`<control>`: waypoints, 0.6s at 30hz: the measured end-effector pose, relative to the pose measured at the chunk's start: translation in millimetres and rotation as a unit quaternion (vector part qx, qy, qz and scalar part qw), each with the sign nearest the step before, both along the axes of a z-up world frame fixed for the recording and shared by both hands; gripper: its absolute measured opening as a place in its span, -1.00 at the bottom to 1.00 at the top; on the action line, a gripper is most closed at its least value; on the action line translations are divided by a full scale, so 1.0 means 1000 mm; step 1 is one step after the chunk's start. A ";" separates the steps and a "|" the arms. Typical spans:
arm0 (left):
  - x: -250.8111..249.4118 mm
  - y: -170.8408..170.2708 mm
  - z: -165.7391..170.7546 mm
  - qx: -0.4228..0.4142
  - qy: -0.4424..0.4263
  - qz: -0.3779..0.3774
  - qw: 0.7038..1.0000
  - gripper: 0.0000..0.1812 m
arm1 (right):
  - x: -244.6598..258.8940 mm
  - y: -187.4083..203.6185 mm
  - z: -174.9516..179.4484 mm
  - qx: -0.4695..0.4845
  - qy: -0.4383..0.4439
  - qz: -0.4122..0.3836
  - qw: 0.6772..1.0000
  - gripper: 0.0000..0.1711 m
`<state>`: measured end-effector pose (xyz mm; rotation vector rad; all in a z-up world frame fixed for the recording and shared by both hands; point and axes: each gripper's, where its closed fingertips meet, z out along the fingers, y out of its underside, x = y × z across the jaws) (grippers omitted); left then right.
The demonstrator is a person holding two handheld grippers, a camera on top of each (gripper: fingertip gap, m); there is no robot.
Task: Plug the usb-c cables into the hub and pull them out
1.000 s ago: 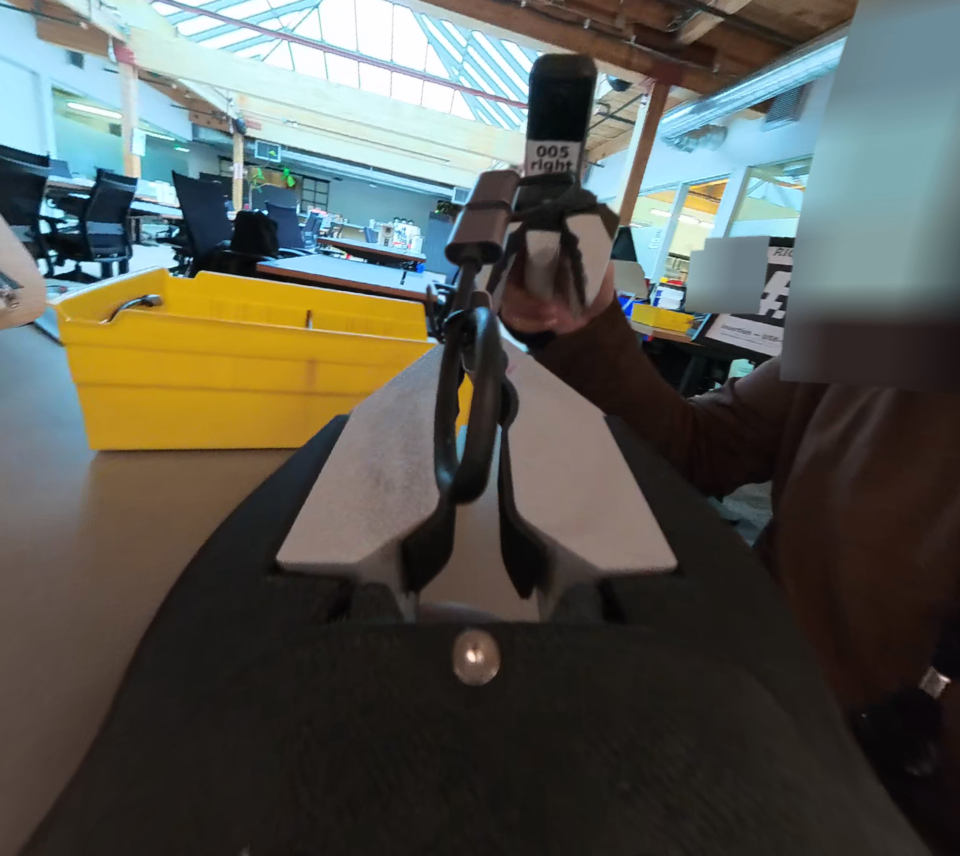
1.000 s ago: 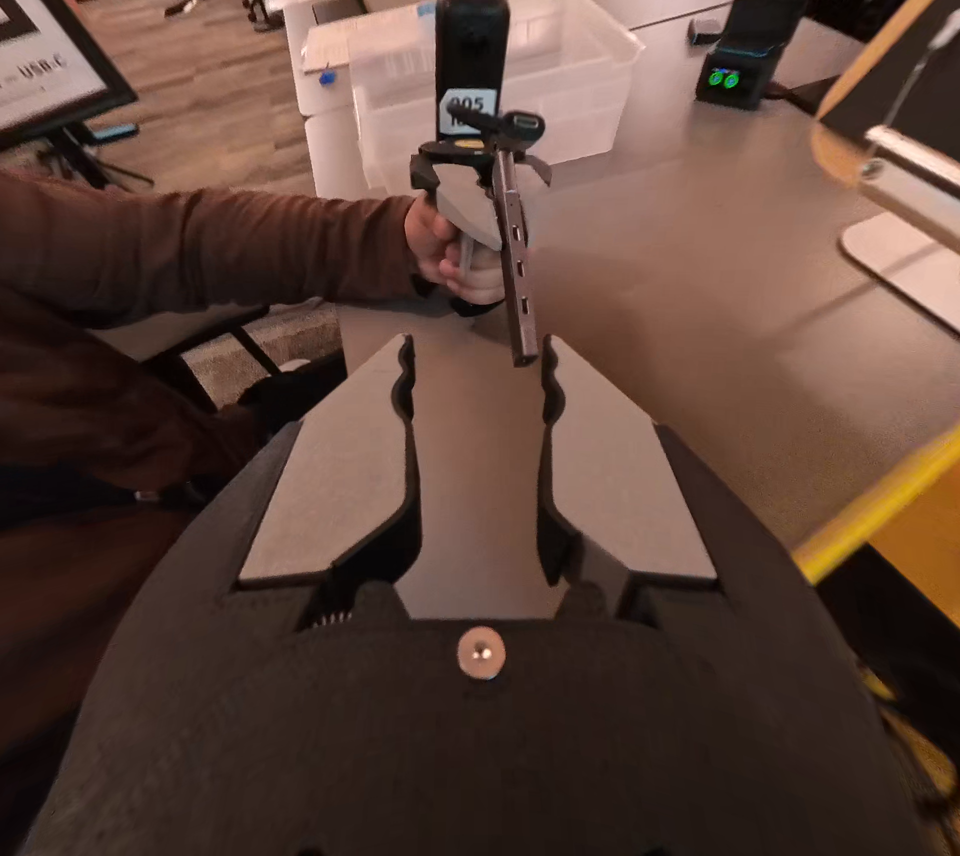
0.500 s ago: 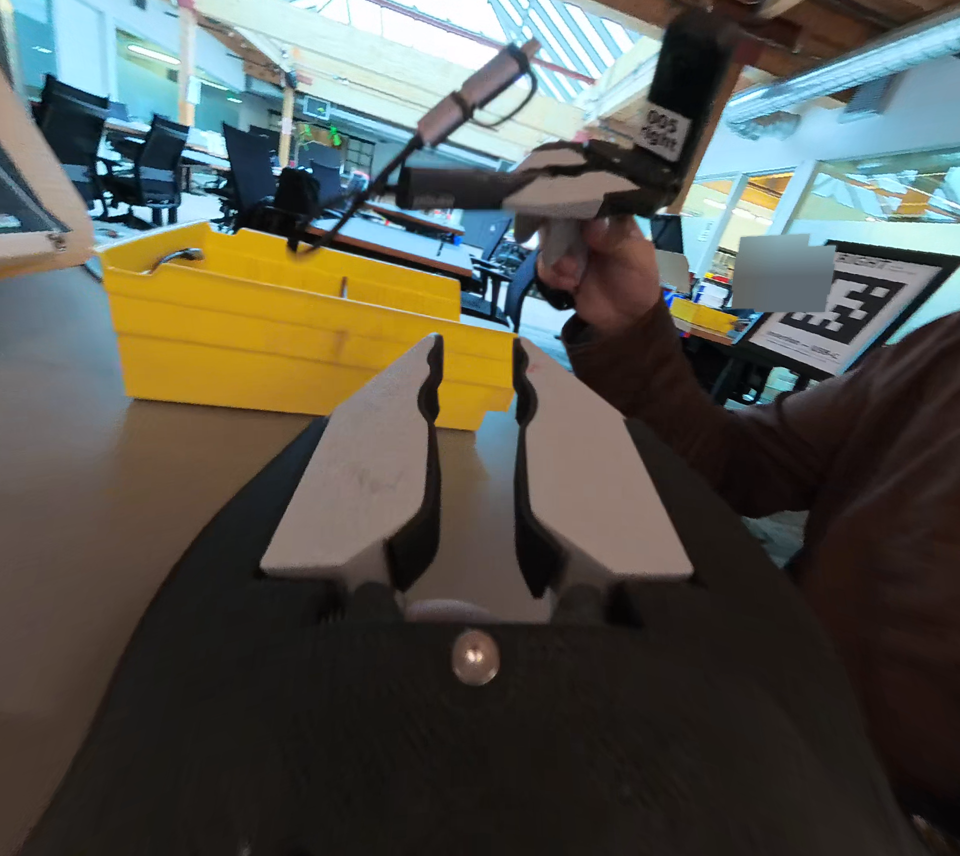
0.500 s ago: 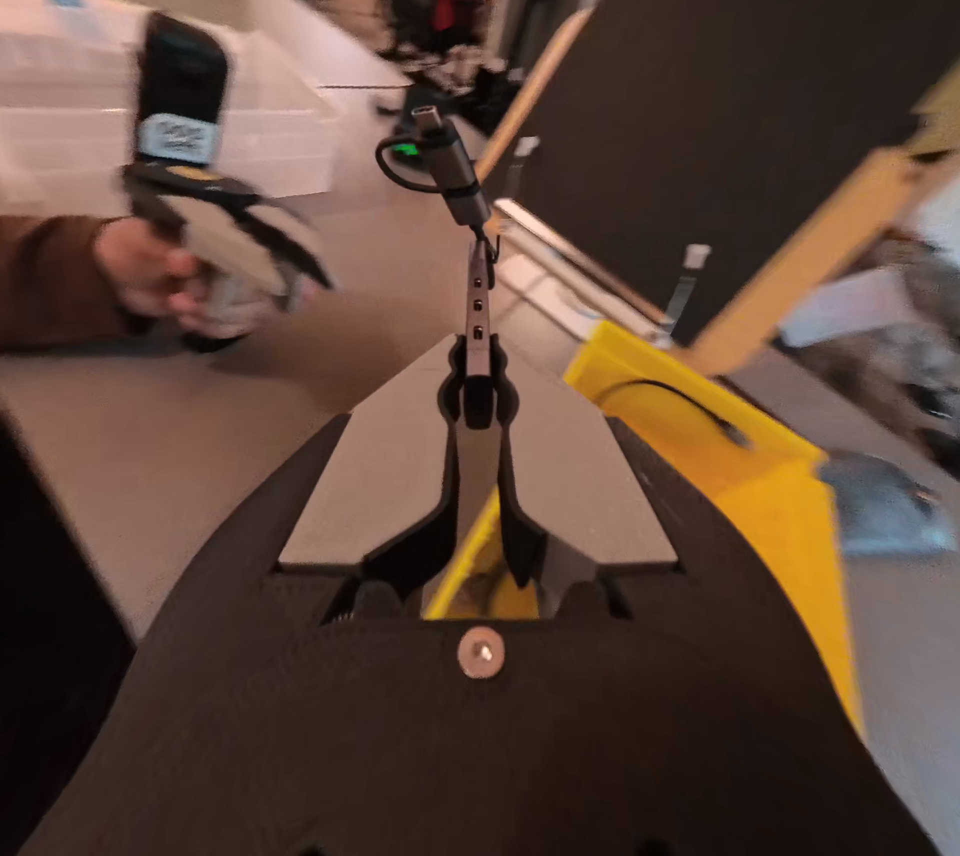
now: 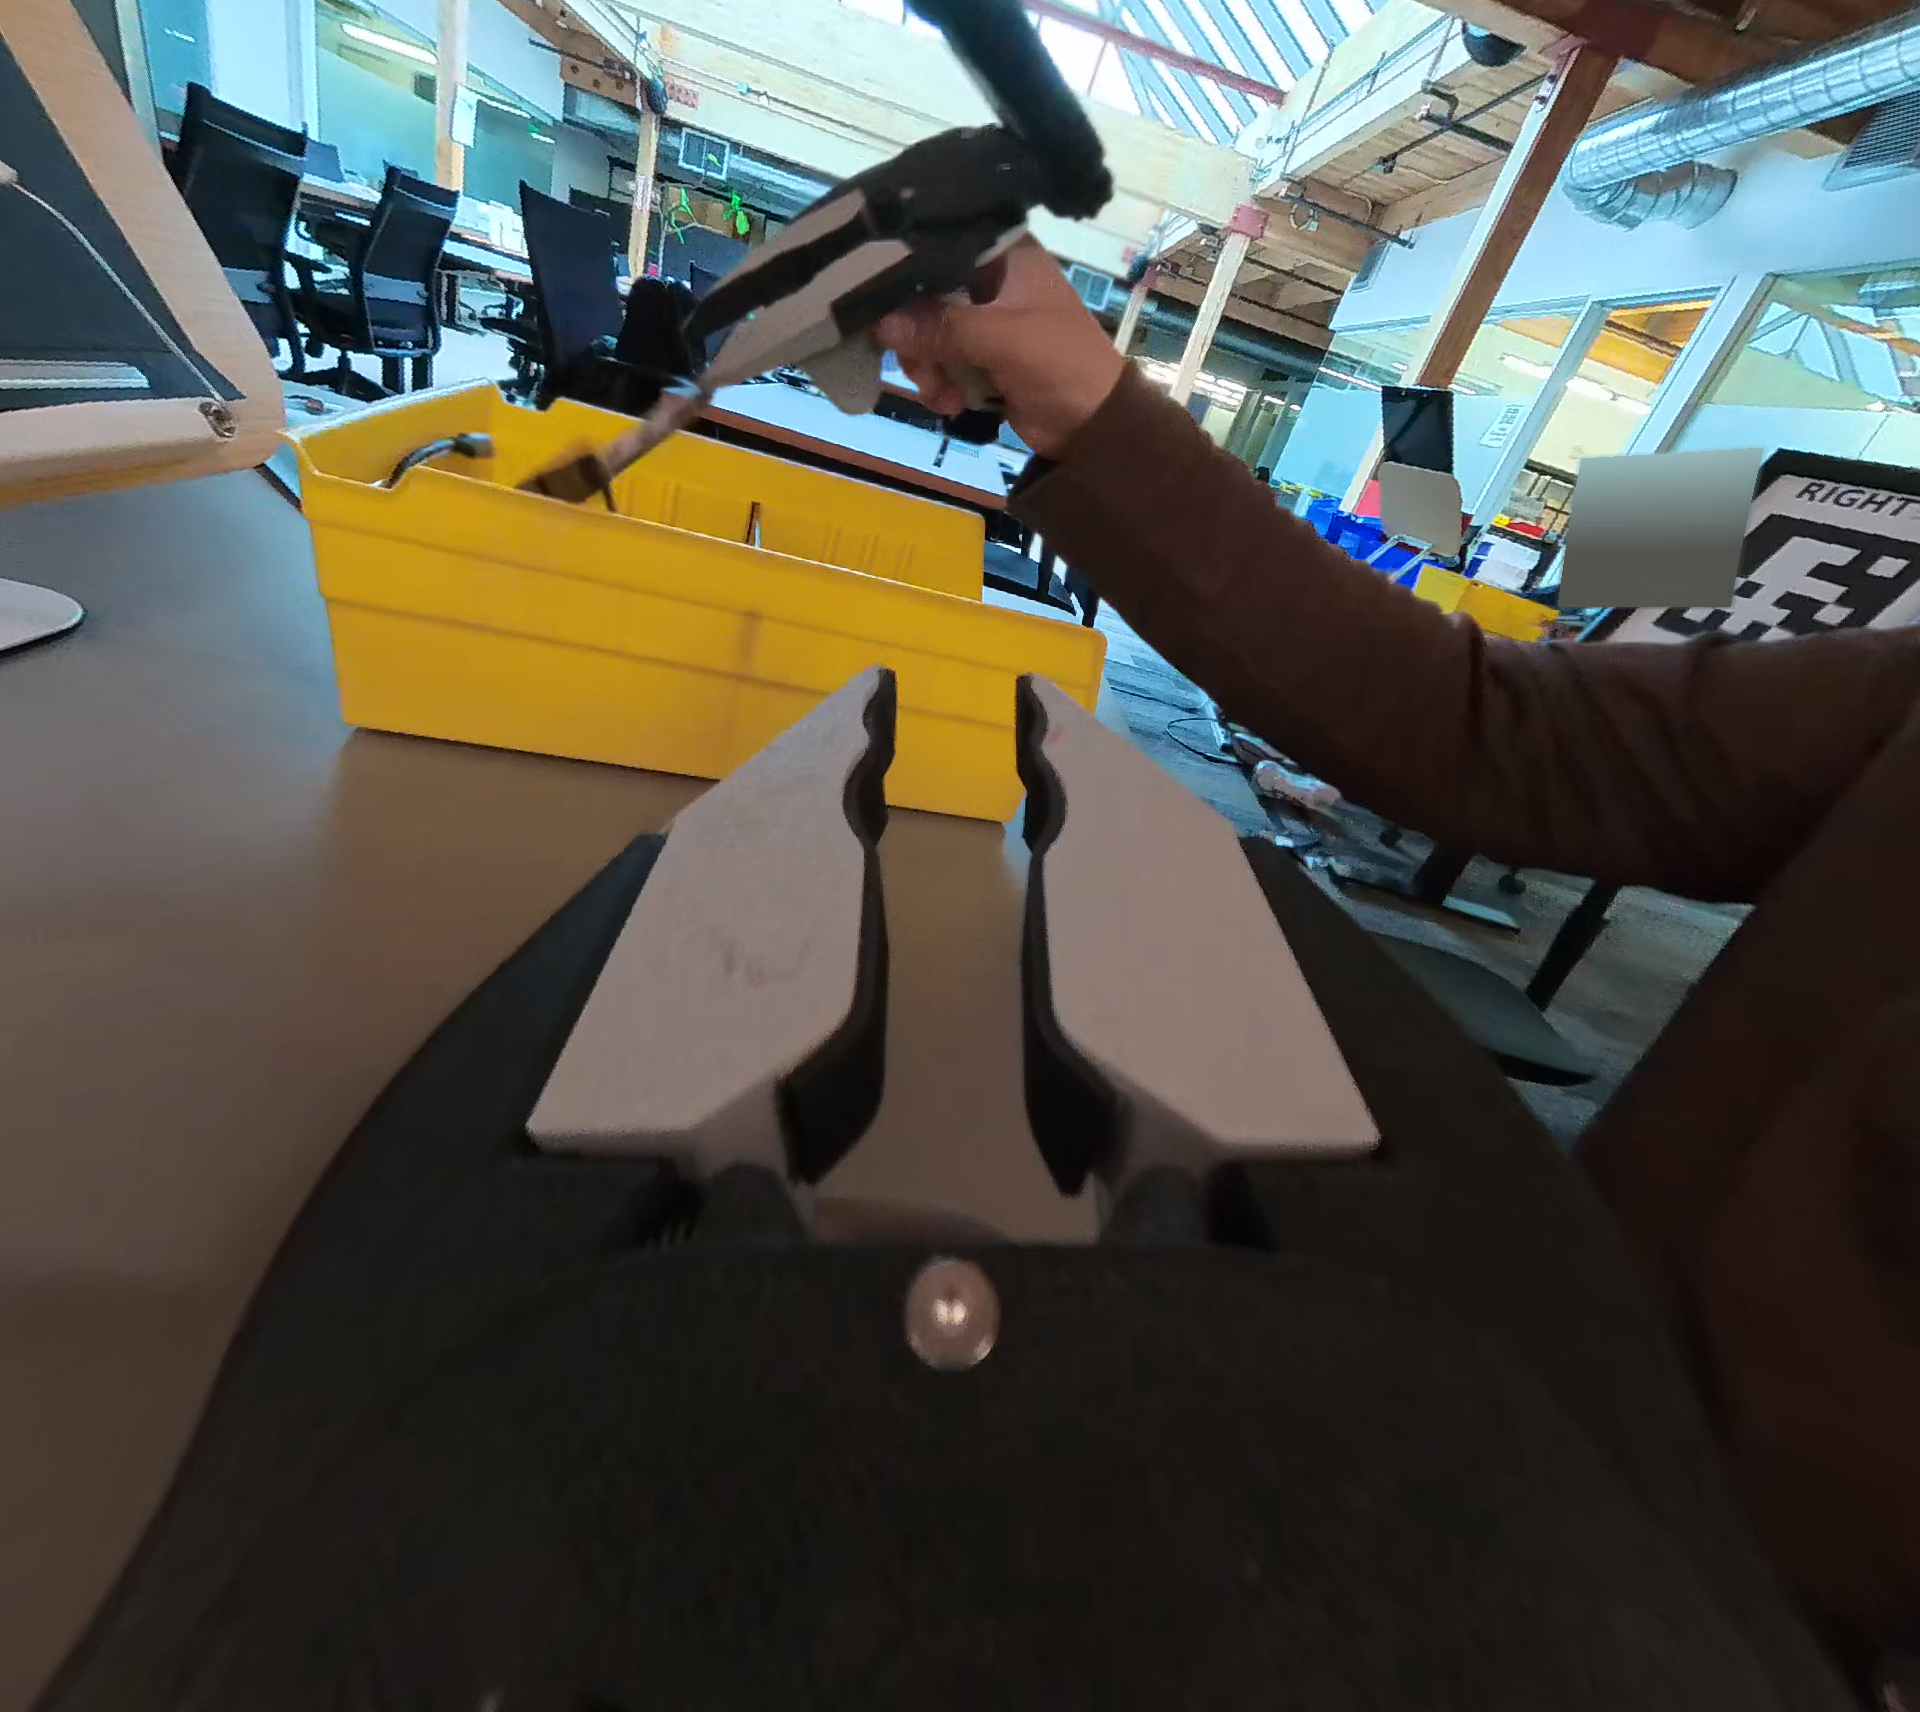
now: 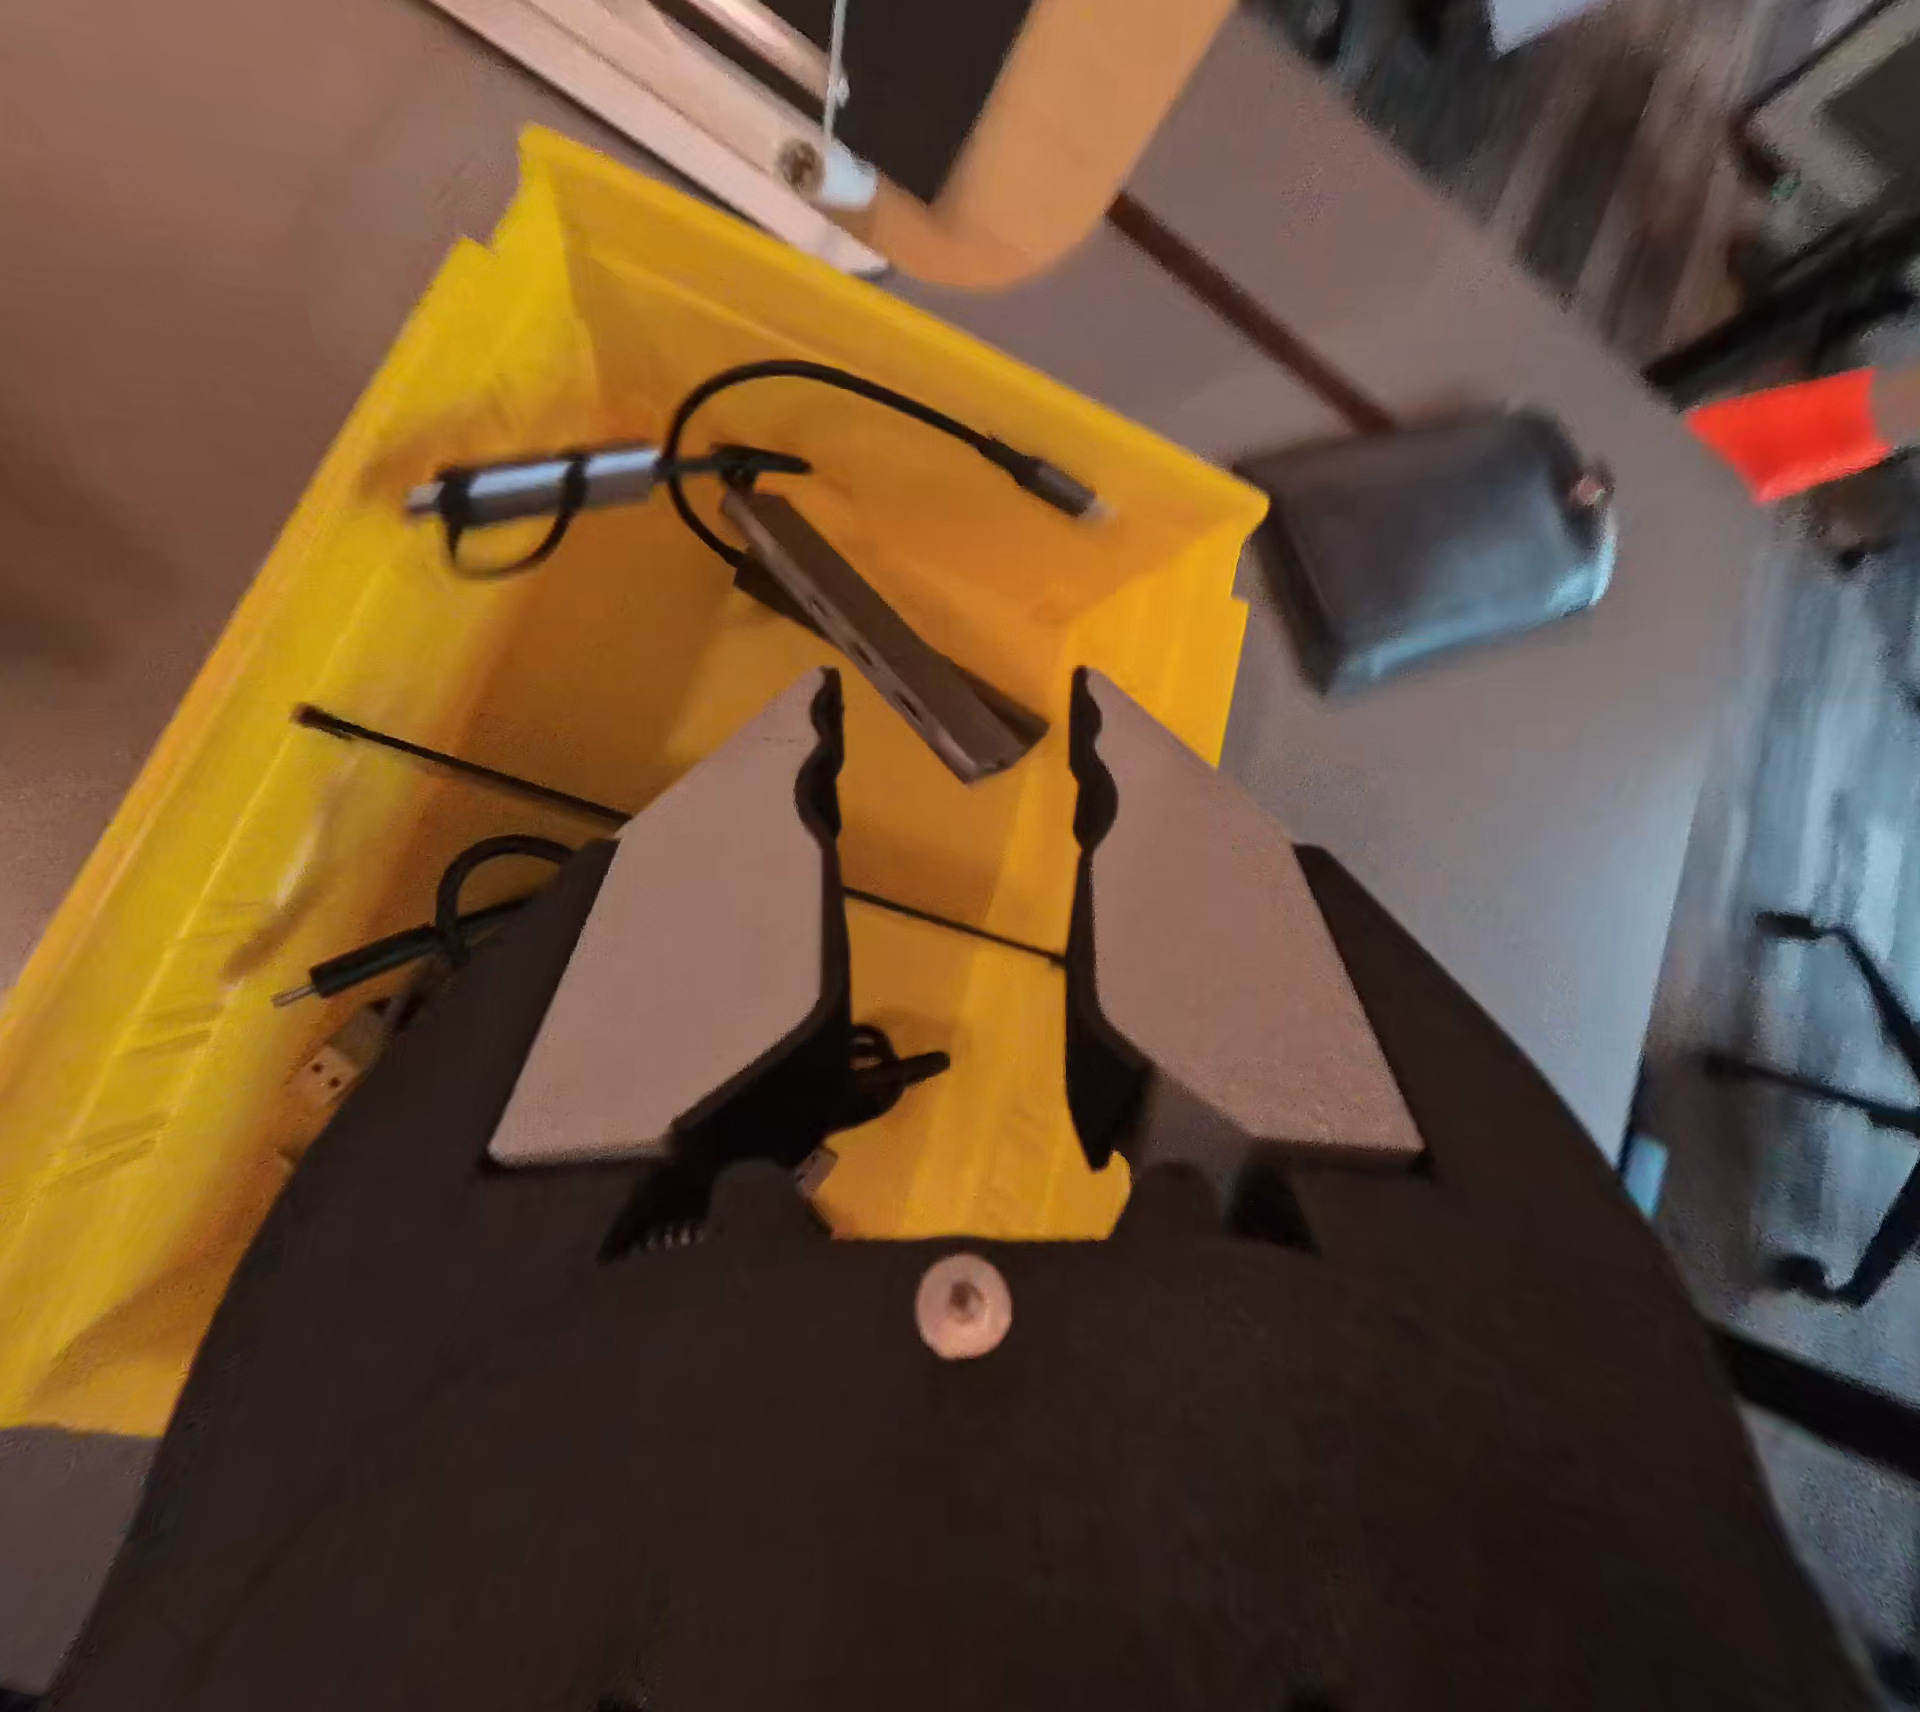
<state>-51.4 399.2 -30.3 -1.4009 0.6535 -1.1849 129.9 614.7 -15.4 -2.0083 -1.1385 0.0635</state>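
The dark grey hub (image 6: 883,634) hangs tilted over the far compartment of the yellow bin (image 6: 1153,623), its short cable (image 6: 831,384) looping to a plug (image 6: 1055,488). My right gripper (image 6: 951,696) is open just above the hub's near end, and neither jaw touches it. In the left wrist view the right gripper (image 5: 727,343) points down into the bin (image 5: 644,644), with the blurred hub (image 5: 613,457) at rim height. My left gripper (image 5: 951,706) is open and empty, low over the table in front of the bin.
A grey adapter (image 6: 540,483) lies in the far compartment, and loose cables (image 6: 395,945) lie in the near one. A wood-framed board (image 6: 1049,104) stands behind the bin. A black pouch (image 6: 1434,540) lies on the table. The person's sleeve (image 5: 1351,675) crosses at right.
The left gripper let go of the hub's cable and the right gripper took the hub. The right gripper then swung over the yellow bin and opened, releasing the hub.
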 end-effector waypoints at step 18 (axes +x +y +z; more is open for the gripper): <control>-0.004 -0.011 -0.022 0.062 0.149 0.182 0.970 0.02 | -0.012 -0.167 -0.012 -0.013 0.193 0.091 0.977 0.07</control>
